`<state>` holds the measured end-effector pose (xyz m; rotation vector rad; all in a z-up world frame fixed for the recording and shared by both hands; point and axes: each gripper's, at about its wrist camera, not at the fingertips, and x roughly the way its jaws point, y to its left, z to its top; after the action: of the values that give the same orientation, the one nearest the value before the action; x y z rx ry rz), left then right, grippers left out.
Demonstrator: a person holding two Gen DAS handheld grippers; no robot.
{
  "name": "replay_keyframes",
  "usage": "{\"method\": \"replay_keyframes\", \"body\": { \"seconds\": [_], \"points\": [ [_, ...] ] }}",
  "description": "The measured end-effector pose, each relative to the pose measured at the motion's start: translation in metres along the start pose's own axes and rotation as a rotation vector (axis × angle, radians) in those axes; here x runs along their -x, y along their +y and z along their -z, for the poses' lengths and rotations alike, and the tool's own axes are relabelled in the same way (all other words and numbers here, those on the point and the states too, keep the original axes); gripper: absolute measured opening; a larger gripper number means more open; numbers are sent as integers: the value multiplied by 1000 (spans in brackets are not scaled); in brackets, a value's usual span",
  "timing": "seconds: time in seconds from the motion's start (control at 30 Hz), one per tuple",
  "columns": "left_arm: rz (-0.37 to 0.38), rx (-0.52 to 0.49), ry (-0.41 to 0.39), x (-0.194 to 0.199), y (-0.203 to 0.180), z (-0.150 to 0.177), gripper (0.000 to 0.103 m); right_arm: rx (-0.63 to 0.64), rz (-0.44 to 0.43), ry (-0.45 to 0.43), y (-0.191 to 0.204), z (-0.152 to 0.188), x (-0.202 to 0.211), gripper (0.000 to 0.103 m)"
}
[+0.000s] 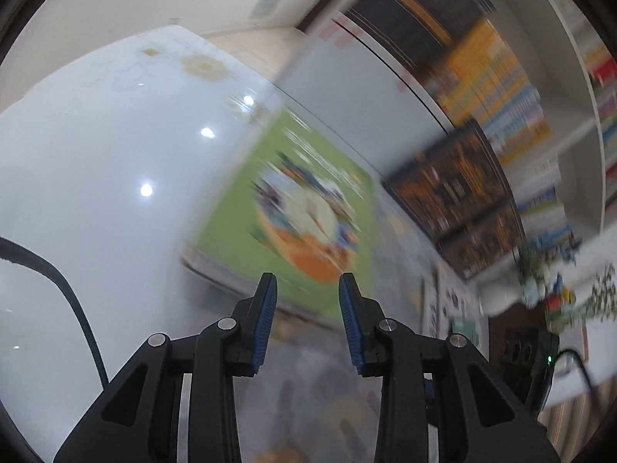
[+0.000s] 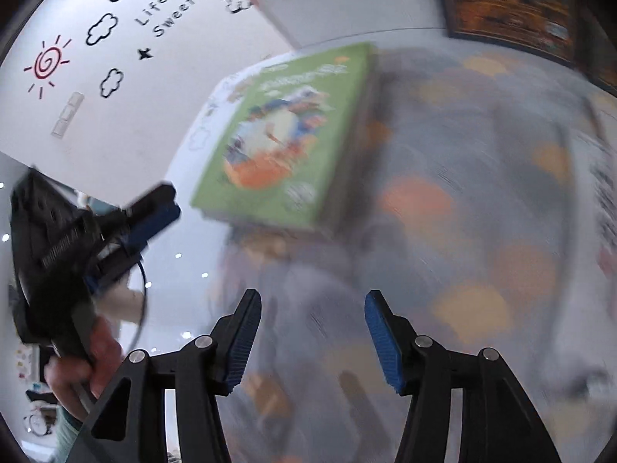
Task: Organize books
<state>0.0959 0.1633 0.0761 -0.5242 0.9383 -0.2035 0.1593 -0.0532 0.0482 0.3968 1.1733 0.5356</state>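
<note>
A green picture book [image 1: 308,208] [image 2: 287,146] lies flat on the glossy white table [image 1: 96,162], on top of other books. Behind it a dark orange-patterned book [image 1: 459,200] [image 2: 513,4] leans against the bookshelf. My left gripper [image 1: 307,279] hovers just short of the green book's near edge, open, with nothing between its blue pads. My right gripper [image 2: 312,297] is open over a blurred grey and orange patterned surface [image 2: 462,212], nothing between its fingers. In the right wrist view the left gripper [image 2: 154,212] shows at the left, held by a hand [image 2: 81,366].
A white bookshelf [image 1: 540,88] full of colourful book spines rises at the right. A wall with cloud and sun stickers [image 2: 50,63] stands behind the table. A black cable [image 1: 69,293] crosses the table's left side. A small plant [image 1: 551,281] sits at the right.
</note>
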Motion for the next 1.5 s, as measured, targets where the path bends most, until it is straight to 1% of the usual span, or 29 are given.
{"method": "replay_keyframes", "body": {
  "seconds": [0.1,0.13,0.2,0.27,0.37,0.43,0.53,0.63,0.83,1.03,1.23,1.27,1.33,1.43,1.5],
  "points": [
    [-34,-88,60,-7,-35,19,30,-51,75,-38,-25,37,35,54],
    [-43,-129,80,-9,-54,28,30,-82,94,-51,-35,50,49,54],
    [-46,-191,103,-11,-83,40,30,-145,129,-92,-56,75,80,54],
    [-56,-258,105,-13,-111,55,30,-201,173,-136,-76,94,107,54],
    [-60,-355,108,-14,-154,79,30,-296,203,-198,-108,115,144,54],
    [-40,-389,119,-15,-178,92,30,-346,219,-240,-126,124,167,54],
    [-18,-431,127,-18,-210,112,30,-377,232,-288,-147,135,197,54],
    [-23,-470,120,-21,-242,130,30,-383,246,-313,-165,145,224,54],
    [-11,-475,156,-39,-289,163,30,-416,228,-338,-208,164,262,55],
    [-14,-465,221,-66,-320,193,30,-372,259,-338,-238,165,285,55],
    [22,-459,232,-89,-337,213,31,-354,260,-306,-273,158,292,55],
    [40,-450,240,-94,-338,214,36,-349,262,-301,-278,156,292,55],
    [43,-427,260,-108,-340,219,37,-347,267,-291,-290,150,292,55],
    [48,-392,285,-123,-336,225,37,-374,226,-264,-309,140,283,55],
    [47,-341,306,-132,-326,228,37,-391,216,-254,-319,136,274,55]
  ]
}}
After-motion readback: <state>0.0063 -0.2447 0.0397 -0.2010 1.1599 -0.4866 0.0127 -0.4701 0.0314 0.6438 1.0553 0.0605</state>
